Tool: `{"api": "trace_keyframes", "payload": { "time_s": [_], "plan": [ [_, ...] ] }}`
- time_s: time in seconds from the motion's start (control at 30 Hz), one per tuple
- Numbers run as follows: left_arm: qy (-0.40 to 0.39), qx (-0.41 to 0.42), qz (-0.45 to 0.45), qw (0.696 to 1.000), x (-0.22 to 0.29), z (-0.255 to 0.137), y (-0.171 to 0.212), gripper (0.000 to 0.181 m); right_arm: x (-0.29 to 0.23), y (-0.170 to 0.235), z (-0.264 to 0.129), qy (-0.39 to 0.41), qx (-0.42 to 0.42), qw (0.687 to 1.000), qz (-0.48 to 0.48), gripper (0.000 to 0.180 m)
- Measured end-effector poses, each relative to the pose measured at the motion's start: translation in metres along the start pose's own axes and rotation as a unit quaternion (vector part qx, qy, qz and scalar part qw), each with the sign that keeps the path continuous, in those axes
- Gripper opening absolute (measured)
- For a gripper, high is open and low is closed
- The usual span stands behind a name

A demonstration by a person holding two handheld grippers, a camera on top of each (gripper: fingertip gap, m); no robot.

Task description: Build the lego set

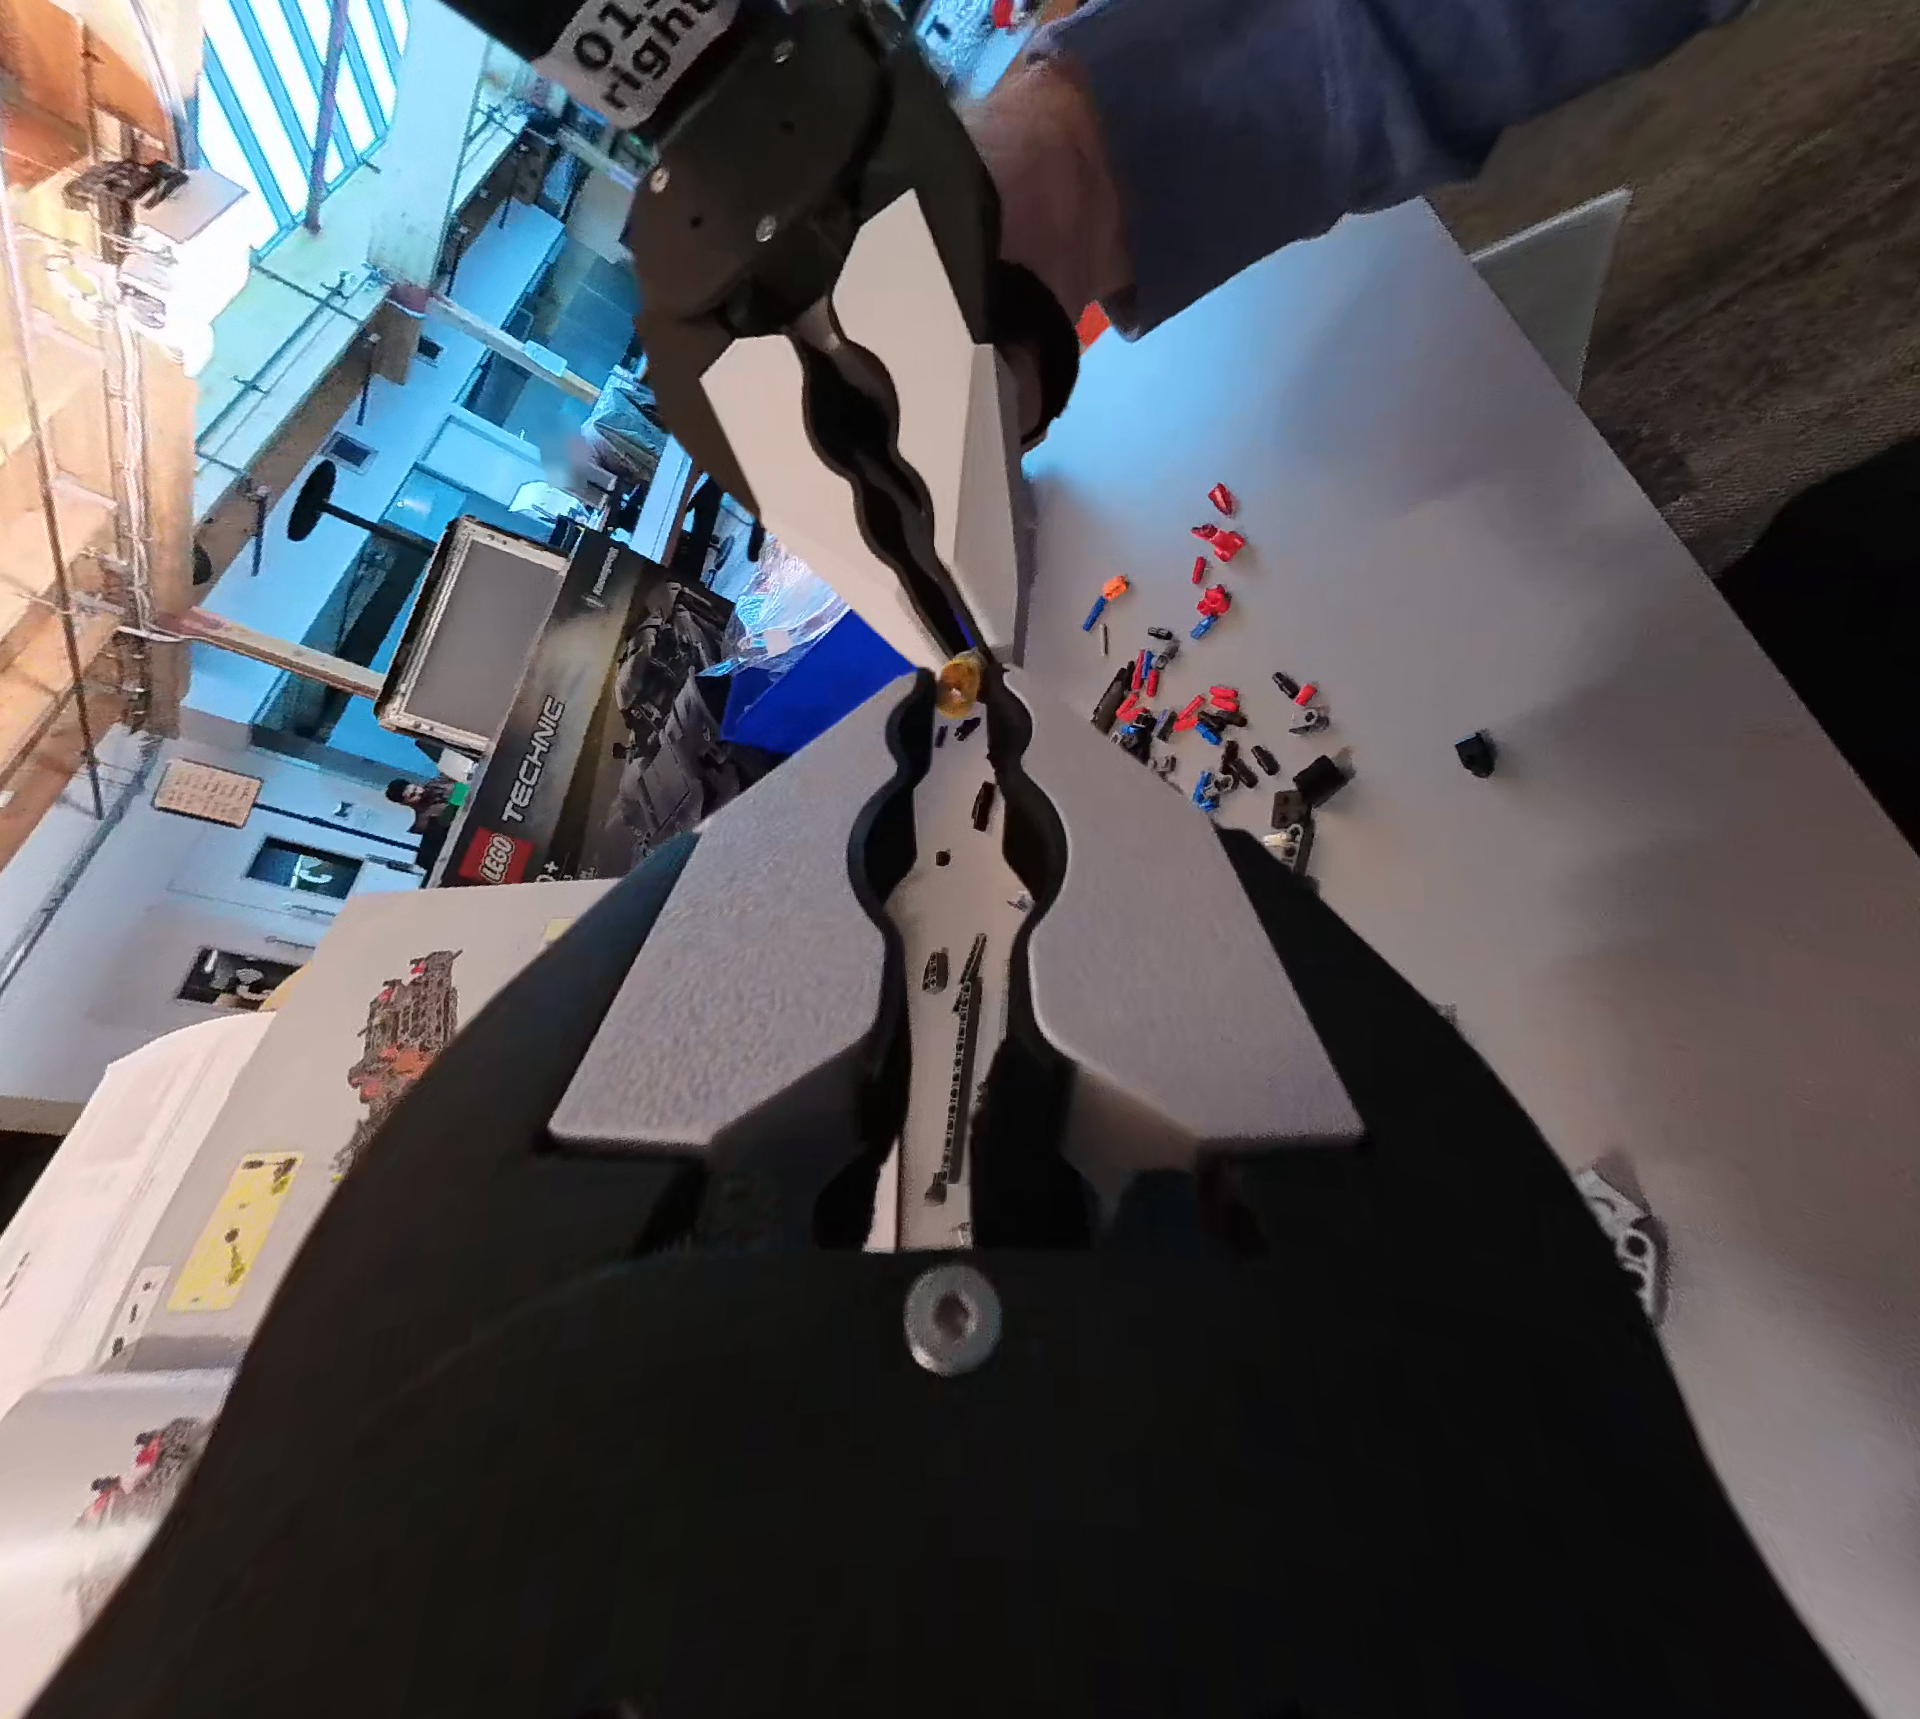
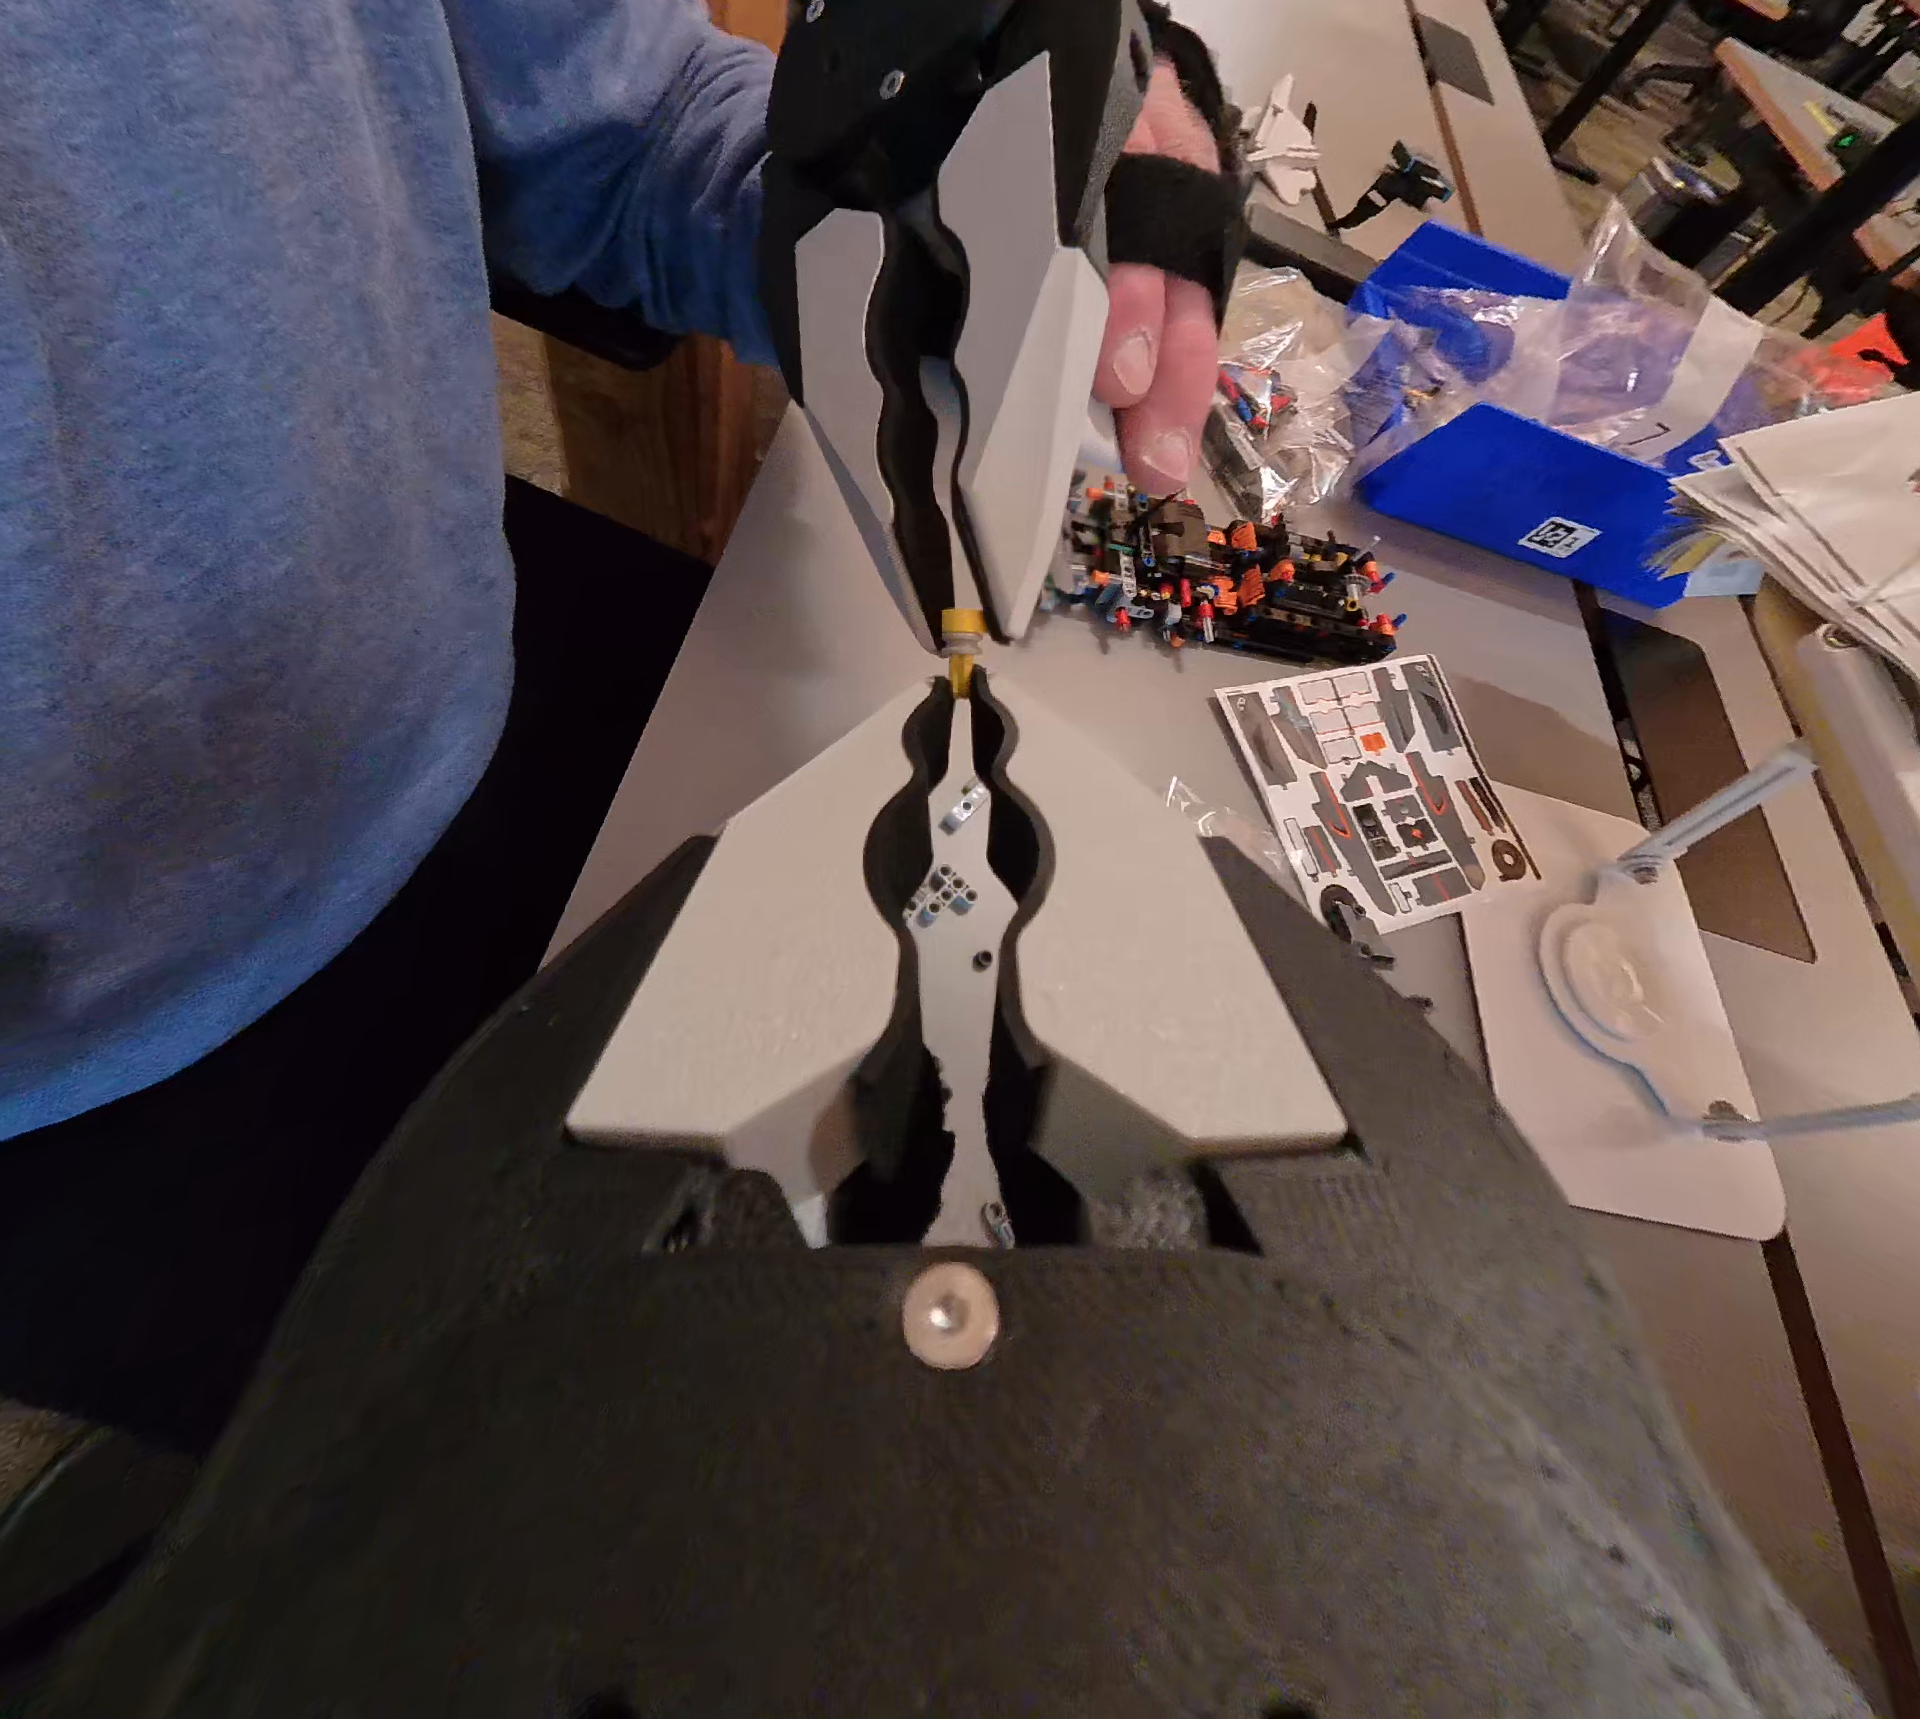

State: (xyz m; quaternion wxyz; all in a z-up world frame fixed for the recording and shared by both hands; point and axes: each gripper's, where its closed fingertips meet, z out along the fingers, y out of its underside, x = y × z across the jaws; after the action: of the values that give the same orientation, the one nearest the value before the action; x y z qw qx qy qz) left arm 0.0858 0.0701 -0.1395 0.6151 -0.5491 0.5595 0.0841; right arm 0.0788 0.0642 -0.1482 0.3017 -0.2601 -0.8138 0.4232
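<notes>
Both grippers are black bodies with pale grey finger plates: the left gripper (image 1: 961, 693) and the right gripper (image 2: 961, 682). Between their tips sits a yellow piece (image 2: 962, 625) with a lighter, cream-toned end. The table (image 1: 1455, 526) is plain off-white, dotted with loose red, blue, black and a few orange pieces (image 1: 1205, 693). The half-built model (image 2: 1226, 578) is black with orange and blue flecks. The sticker sheet (image 2: 1371, 786) is white with grey and black shapes. The sleeve (image 2: 260, 319) is heathered blue.

Grey table (image 2: 831, 630): scattered red/blue/black loose pieces (image 1: 1195, 703), long black beam (image 1: 961, 1056), part-built chassis (image 2: 1226, 578), sticker sheet (image 2: 1371, 786), blue bins (image 2: 1507, 485) with plastic bags (image 2: 1621, 339), set box (image 1: 582, 713).
</notes>
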Motion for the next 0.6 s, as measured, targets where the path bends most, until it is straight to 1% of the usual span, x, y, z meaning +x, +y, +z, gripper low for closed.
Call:
{"api": "trace_keyframes", "payload": {
  "time_s": [0.27,0.43,0.53,0.6],
  "plan": [
    [0.011,-0.006,0.01,1.0,0.004,-0.001,-0.002,0.006,-0.004,0.0,0.0,-0.037,-0.01,0.999,0.0,0.0],
    [-0.005,-0.019,0.007,1.0,-0.001,-0.002,0.001,0.006,0.002,-0.002,0.001,-0.025,-0.001,1.0,0.002,0.001],
    [-0.026,-0.033,0.011,0.999,-0.009,-0.003,0.006,0.005,0.009,-0.004,-0.001,-0.007,0.006,1.0,0.006,0.017],
    [-0.038,-0.033,0.012,0.999,-0.014,-0.006,0.005,0.005,0.013,-0.003,-0.004,0.007,0.002,1.0,0.004,0.019]
  ]
}}
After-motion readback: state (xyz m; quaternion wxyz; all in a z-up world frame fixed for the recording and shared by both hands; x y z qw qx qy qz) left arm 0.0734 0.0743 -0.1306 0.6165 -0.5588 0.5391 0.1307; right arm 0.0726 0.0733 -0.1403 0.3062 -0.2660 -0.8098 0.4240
